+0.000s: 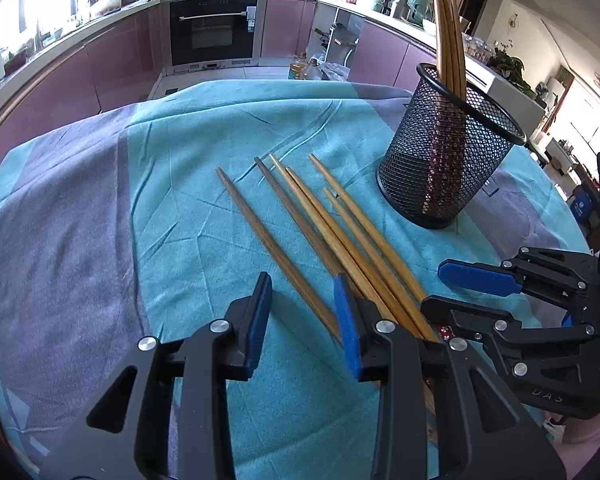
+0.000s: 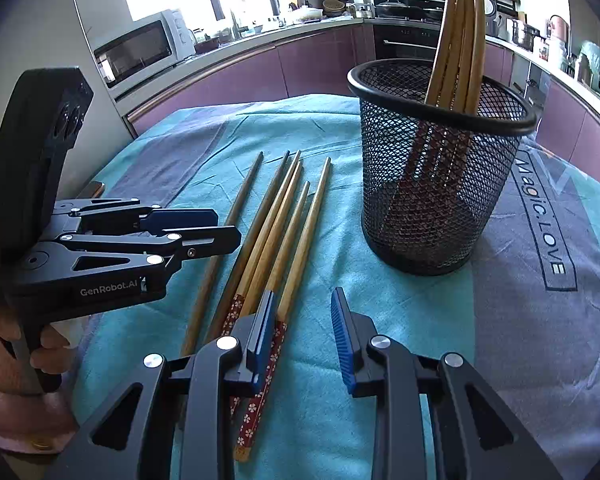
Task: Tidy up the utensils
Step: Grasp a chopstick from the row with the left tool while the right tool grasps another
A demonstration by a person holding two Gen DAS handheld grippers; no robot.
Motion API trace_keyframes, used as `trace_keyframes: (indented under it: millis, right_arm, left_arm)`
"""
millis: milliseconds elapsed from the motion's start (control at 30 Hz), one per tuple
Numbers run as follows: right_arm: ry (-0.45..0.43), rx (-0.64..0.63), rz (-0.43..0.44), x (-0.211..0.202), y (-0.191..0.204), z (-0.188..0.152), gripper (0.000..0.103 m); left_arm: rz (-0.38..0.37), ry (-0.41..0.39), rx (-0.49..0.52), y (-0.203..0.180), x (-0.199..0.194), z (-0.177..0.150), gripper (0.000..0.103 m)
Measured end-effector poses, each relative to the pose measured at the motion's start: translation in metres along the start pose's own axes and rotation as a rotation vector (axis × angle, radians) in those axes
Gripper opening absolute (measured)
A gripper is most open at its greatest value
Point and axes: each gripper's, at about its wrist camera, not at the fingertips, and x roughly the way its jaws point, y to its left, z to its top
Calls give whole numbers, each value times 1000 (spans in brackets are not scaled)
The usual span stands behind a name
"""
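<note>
Surface (image 1: 80,220): cloth-covered, kitchen behind.
Left claw (image 1: 304,320): spread, empty.
Right claw (image 2: 304,332): spread, empty.
Risk: bunched chopsticks (image 2: 276,232) could lift together; mesh cup (image 2: 432,184) may tip.

Six loose chopsticks (image 1: 320,236) lie fanned on the teal cloth (image 1: 204,152) covering the table. The left claw (image 1: 304,316), jaws apart, hovers over their near ends. A black mesh holder (image 1: 448,152) with upright chopsticks (image 1: 448,28) stands beyond; the right claw (image 1: 464,292) enters from the right, jaws apart.
</note>
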Motion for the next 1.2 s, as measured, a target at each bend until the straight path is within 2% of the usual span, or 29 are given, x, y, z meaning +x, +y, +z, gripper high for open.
trace_keyframes:
  millis: [133,267,367,533,667,800,900,967,1067,1200]
  right_arm:
    - [3,-13,-16,4,3,2,27]
    - [4,-15,-23,7,5,4,26]
    - [3,-13,-32,10,5,6,26]
    - [0,-17,-57,15,7,11,26]
    - [-4,-18,-64,21,8,17,26]
    - [-7,-15,-69,27,7,22,26]
    - [-10,-6,-69,27,5,23,23]
    - [-11,9,-60,26,2,22,14]
    - [-13,43,-35,24,-5,20,7]
    - [-25,80,-20,18,-11,17,6]
  left_arm:
    - [16,1,16,-1,2,2,26]
    - [-11,3,12,3,-1,0,16]
    - [-8,2,21,2,-3,0,15]
    - [2,-1,21,5,-4,-2,15]
    - [34,8,4,11,-2,2,28]
    - [34,14,-10,16,2,7,27]
    - [42,12,-14,16,4,9,21]
    - [35,10,-21,15,4,10,16]
    - [25,6,-32,13,2,7,15]
    - [11,-3,-50,12,-3,1,10]
